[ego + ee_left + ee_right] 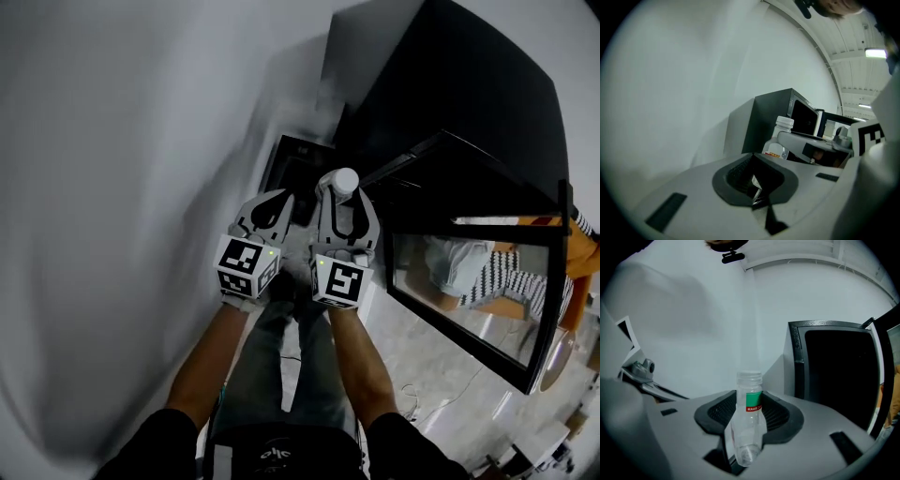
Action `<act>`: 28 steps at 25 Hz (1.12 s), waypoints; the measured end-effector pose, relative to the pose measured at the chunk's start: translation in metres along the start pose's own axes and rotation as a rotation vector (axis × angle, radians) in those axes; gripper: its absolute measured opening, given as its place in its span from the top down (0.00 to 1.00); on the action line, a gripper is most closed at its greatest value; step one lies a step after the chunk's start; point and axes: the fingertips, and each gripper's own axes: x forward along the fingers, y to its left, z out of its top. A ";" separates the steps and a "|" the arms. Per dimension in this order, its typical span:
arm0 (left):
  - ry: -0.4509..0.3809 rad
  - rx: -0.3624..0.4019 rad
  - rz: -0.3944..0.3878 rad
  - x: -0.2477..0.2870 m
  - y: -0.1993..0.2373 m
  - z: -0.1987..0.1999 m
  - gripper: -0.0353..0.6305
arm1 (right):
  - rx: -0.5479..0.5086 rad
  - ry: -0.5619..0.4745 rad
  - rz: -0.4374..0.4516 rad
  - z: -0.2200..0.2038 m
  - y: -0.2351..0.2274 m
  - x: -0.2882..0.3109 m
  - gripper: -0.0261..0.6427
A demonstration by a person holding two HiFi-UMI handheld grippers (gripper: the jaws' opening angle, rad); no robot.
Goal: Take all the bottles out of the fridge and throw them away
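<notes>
My right gripper (345, 202) is shut on a small clear bottle (747, 423) with a white cap (345, 179) and a green label. The bottle stands upright between the pads, and its neck rises above the fingertips. My left gripper (278, 199) hangs just left of it with its jaws shut and nothing between them. From the left gripper view the same bottle (780, 140) shows beyond the jaws (757, 190), in front of the black fridge (773, 119). Both grippers are held out over the floor, close to the white wall.
The black fridge (459, 84) stands to the right with its glass door (473, 291) swung open towards me. A dark rectangular container (298, 167) sits on the floor just beyond the grippers, against the wall. A white wall (122, 187) fills the left side.
</notes>
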 end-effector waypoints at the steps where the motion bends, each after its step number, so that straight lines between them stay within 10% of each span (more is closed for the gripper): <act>1: 0.001 -0.004 0.015 -0.004 0.007 -0.003 0.94 | 0.002 0.008 0.011 -0.004 0.006 0.004 0.70; 12: 0.020 -0.043 0.098 0.009 0.059 -0.081 0.94 | 0.009 0.094 0.080 -0.115 0.031 0.045 0.70; 28: 0.054 -0.098 0.184 0.057 0.115 -0.252 0.94 | 0.023 0.350 0.192 -0.418 0.052 0.080 0.70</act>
